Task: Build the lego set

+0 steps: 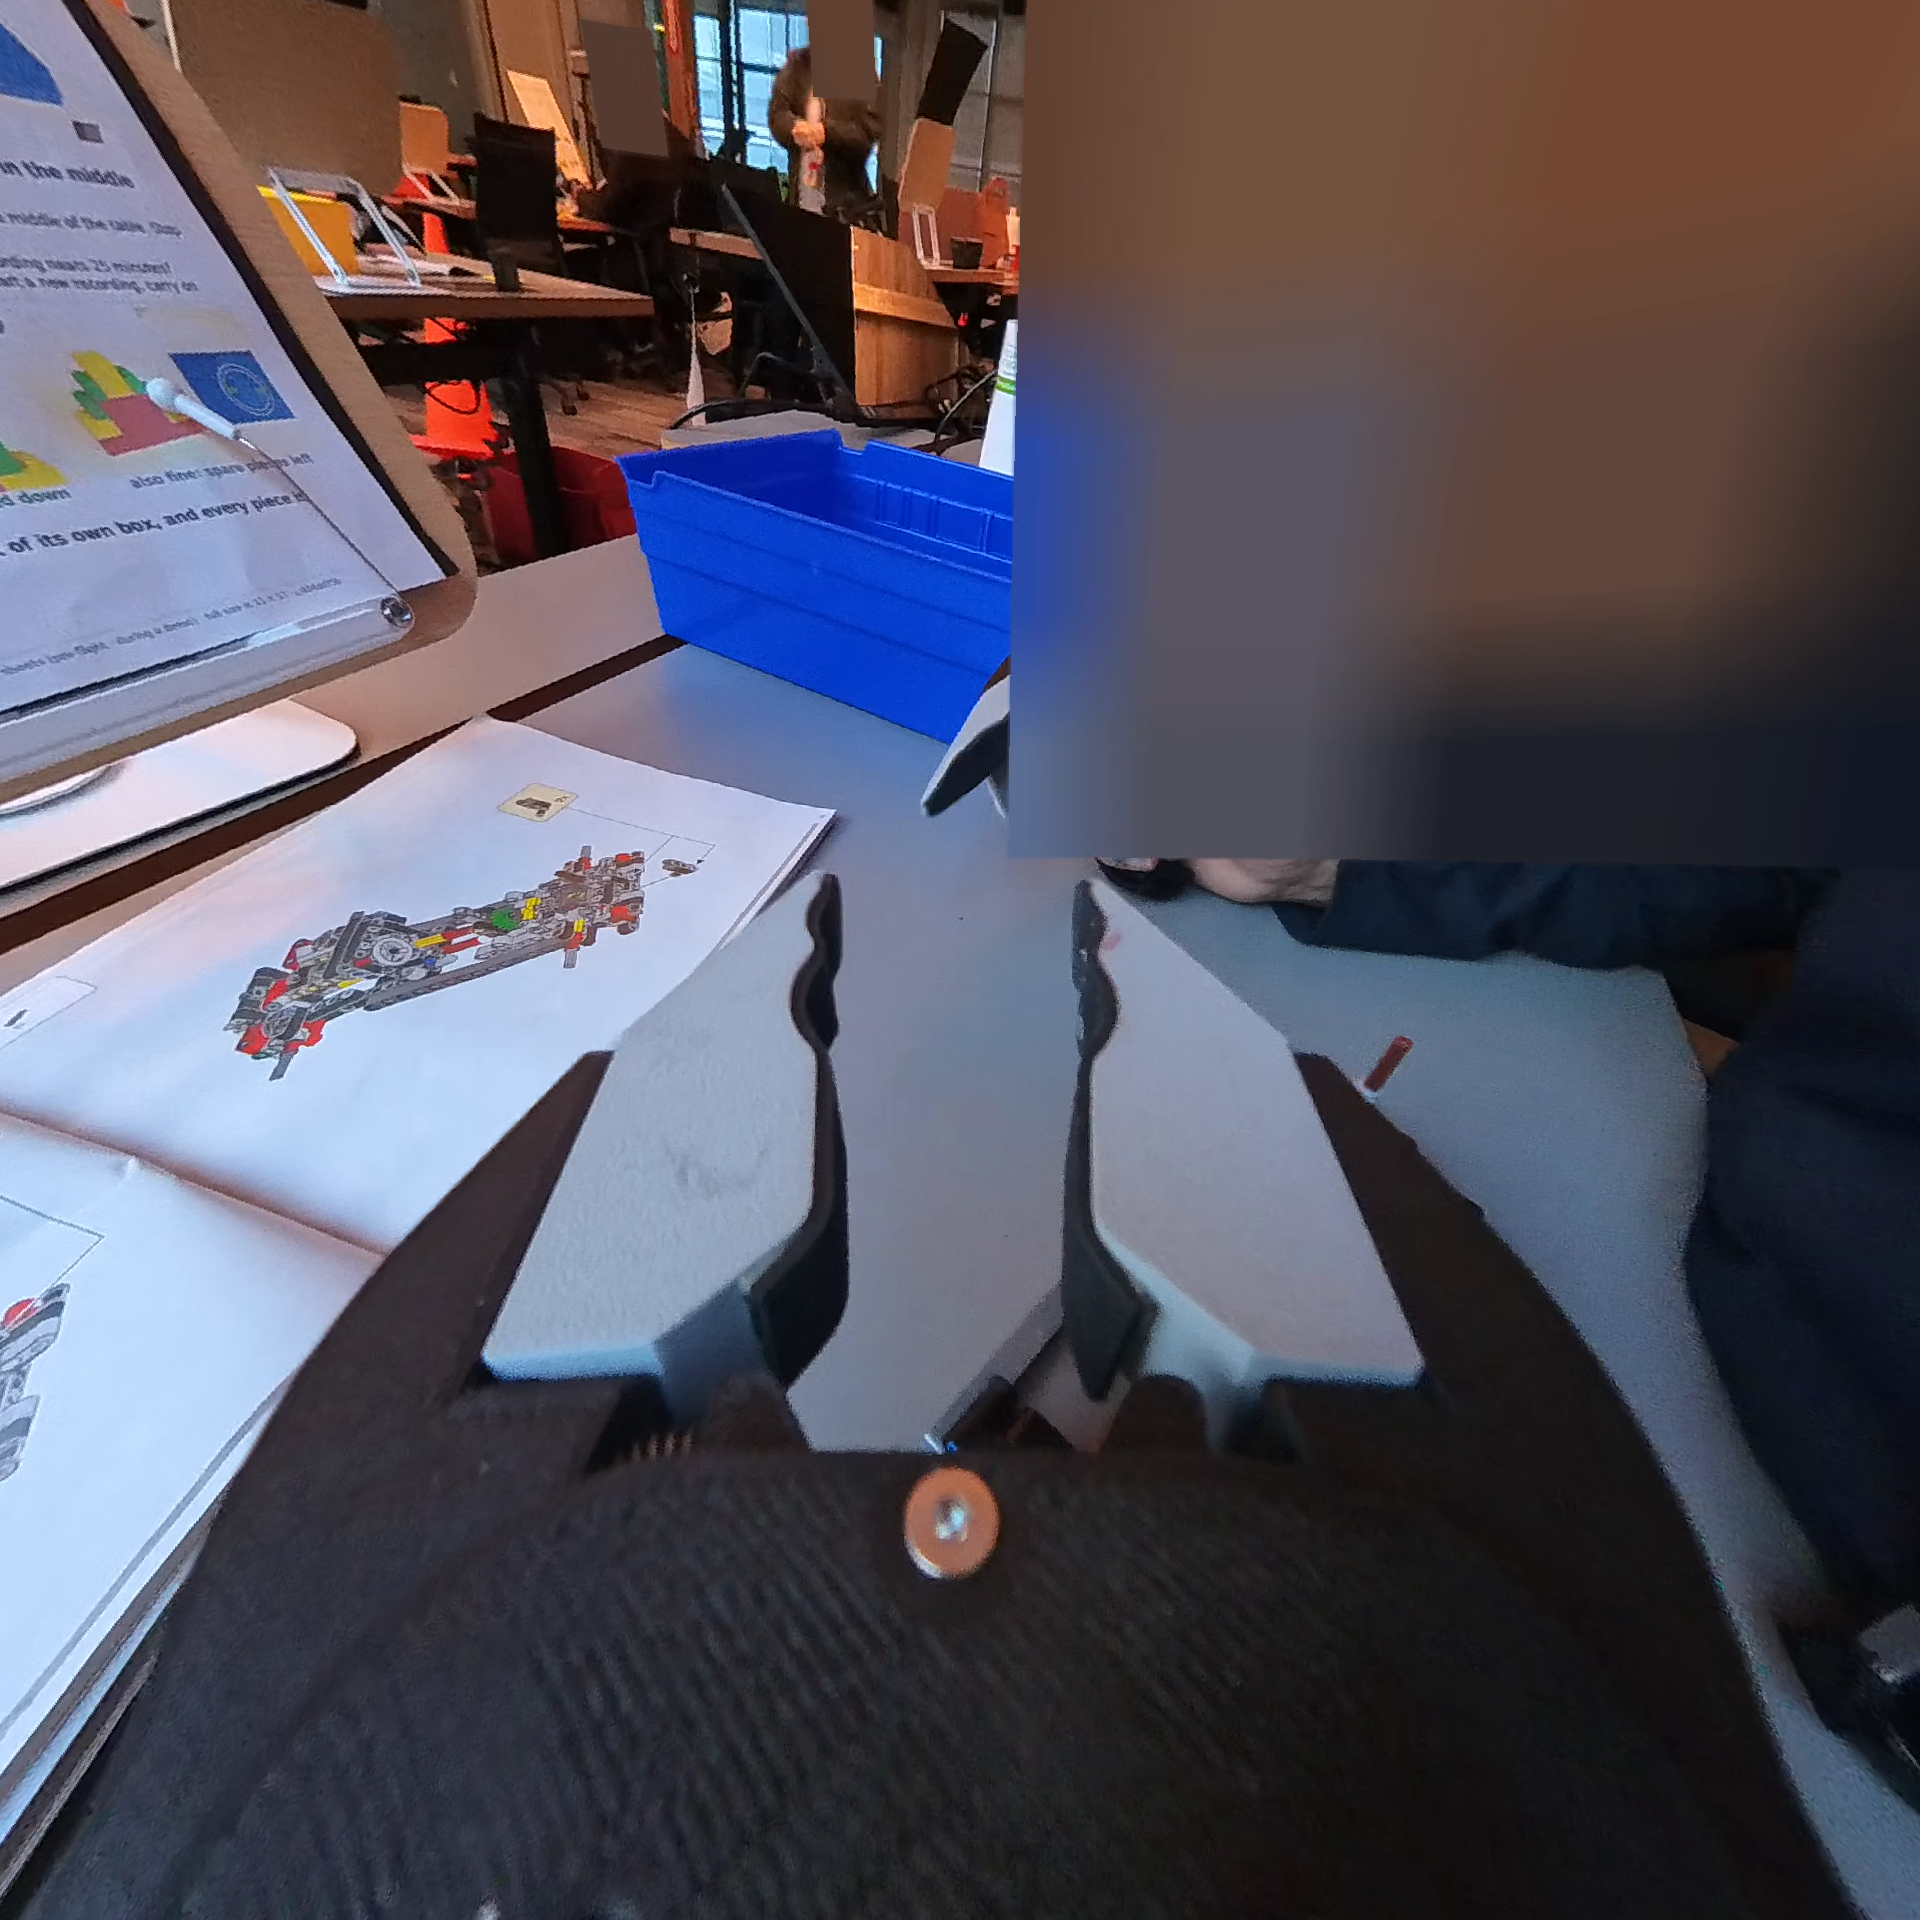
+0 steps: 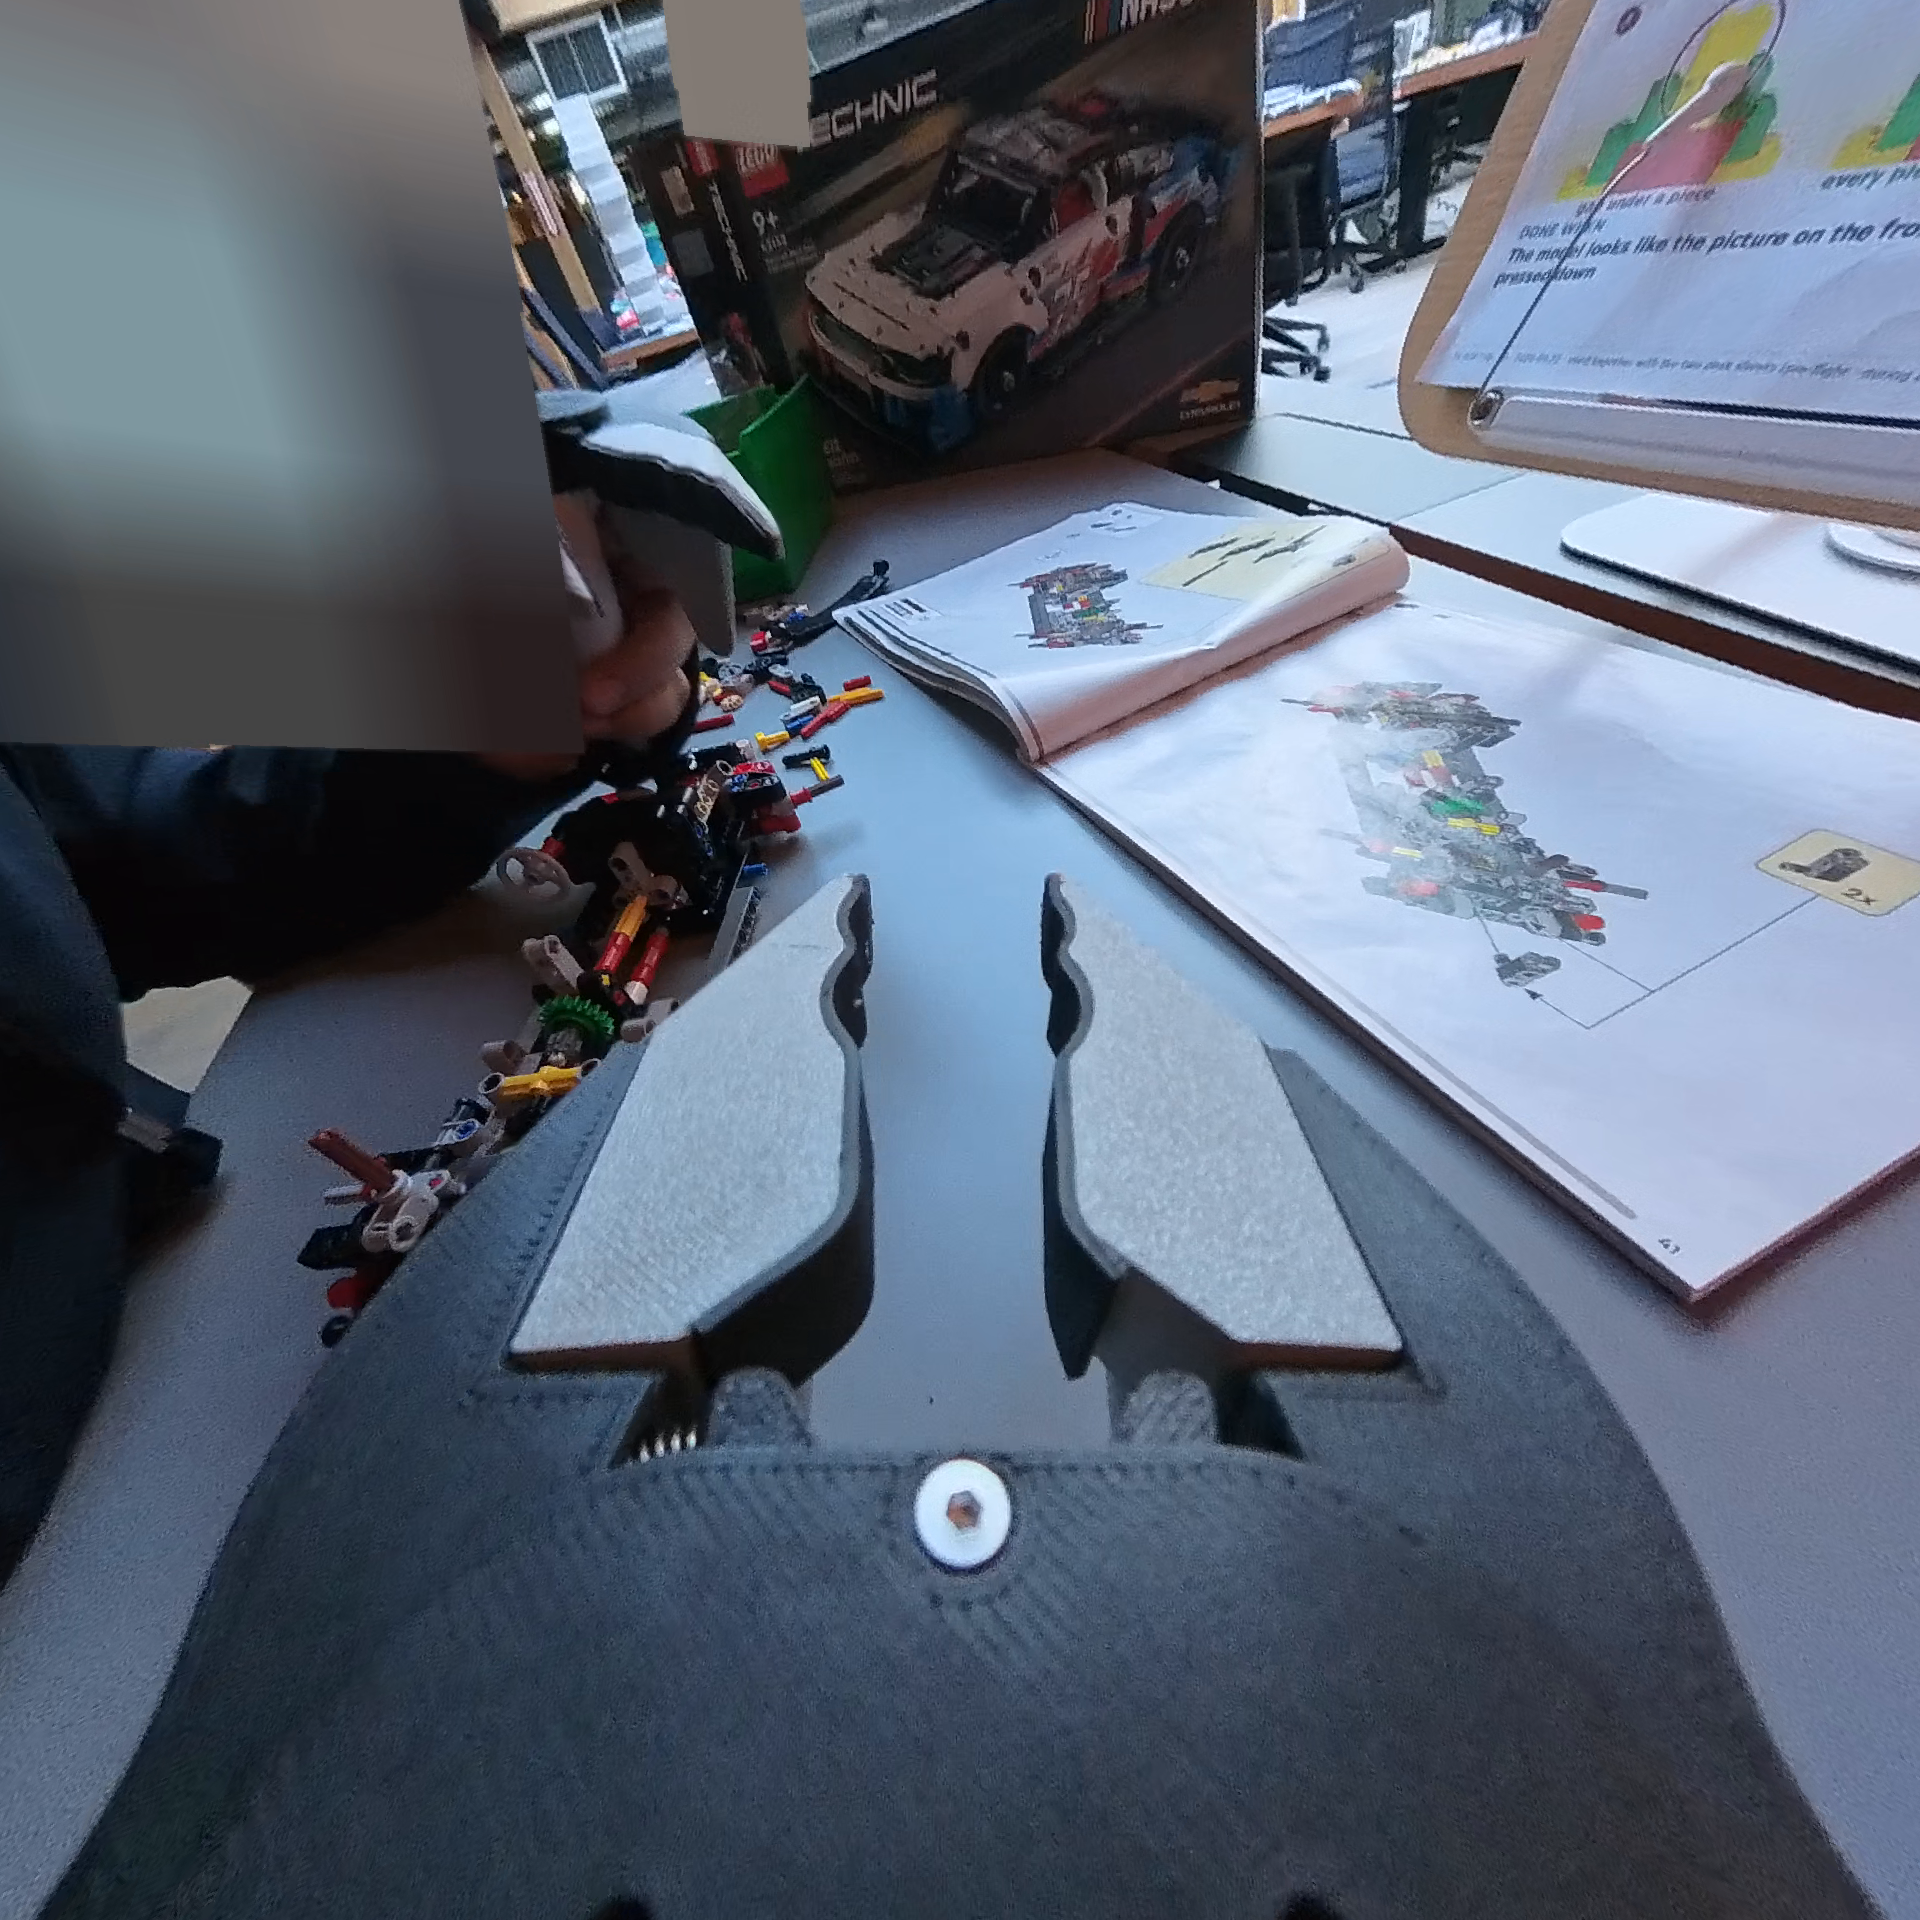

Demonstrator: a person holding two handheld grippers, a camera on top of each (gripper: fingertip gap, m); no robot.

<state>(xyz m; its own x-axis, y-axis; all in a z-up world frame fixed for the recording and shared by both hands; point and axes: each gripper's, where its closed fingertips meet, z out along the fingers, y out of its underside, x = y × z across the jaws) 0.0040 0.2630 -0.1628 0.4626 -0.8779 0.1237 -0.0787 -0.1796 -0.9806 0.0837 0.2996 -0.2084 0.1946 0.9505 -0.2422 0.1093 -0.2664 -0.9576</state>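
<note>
Left wrist view: I am holding the left tool [image 1: 954,904] over bare table [image 1: 935,1091], jaws apart on nothing, an open booklet [image 1: 416,935] at nine o'clock and a blue bin [image 1: 821,561] at twelve. My right tool [image 2: 956,904] is also hanging parted and bare, loose toy pieces [image 2: 623,935] lying at nine o'clock, booklet at two.

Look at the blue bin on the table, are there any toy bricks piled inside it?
Cannot tell: the left wrist view shows only the blue bin's outer wall and far inner wall, and its floor is hidden.
</note>
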